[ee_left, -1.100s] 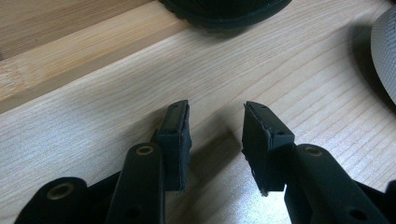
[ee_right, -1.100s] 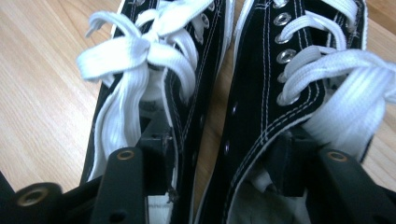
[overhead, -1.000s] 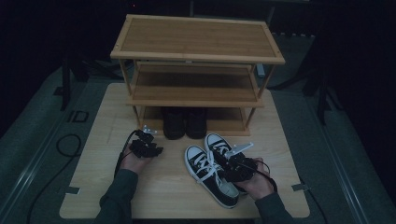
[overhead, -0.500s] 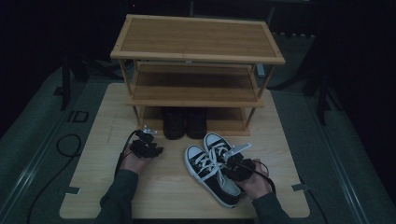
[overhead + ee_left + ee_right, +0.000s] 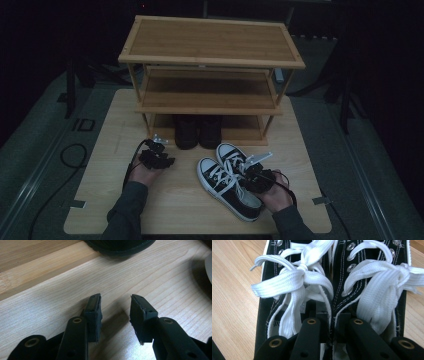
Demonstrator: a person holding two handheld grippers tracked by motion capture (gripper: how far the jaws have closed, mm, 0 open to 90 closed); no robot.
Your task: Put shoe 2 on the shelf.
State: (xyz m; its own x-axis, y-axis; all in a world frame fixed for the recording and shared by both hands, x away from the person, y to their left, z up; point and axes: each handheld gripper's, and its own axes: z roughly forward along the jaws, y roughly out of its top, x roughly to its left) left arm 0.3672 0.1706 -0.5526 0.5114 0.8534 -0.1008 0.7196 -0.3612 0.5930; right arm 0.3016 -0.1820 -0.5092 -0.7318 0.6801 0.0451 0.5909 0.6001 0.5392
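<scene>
A pair of black canvas sneakers with white laces lies side by side on the wooden table (image 5: 170,210), toes toward the rack: the left sneaker (image 5: 220,182) (image 5: 294,280) and the right sneaker (image 5: 231,154) (image 5: 377,277). My right gripper (image 5: 246,172) (image 5: 332,315) has one jaw inside each shoe and is shut on their two touching inner walls. My left gripper (image 5: 158,141) (image 5: 116,298) rests low over bare table left of the sneakers, open with nothing between its pads.
A three-tier wooden shoe rack (image 5: 210,45) stands at the back of the table. A pair of black shoes (image 5: 197,131) (image 5: 120,245) sits on its bottom shelf, just ahead of my left gripper. The upper shelves hold nothing. Cables trail off the table's left side.
</scene>
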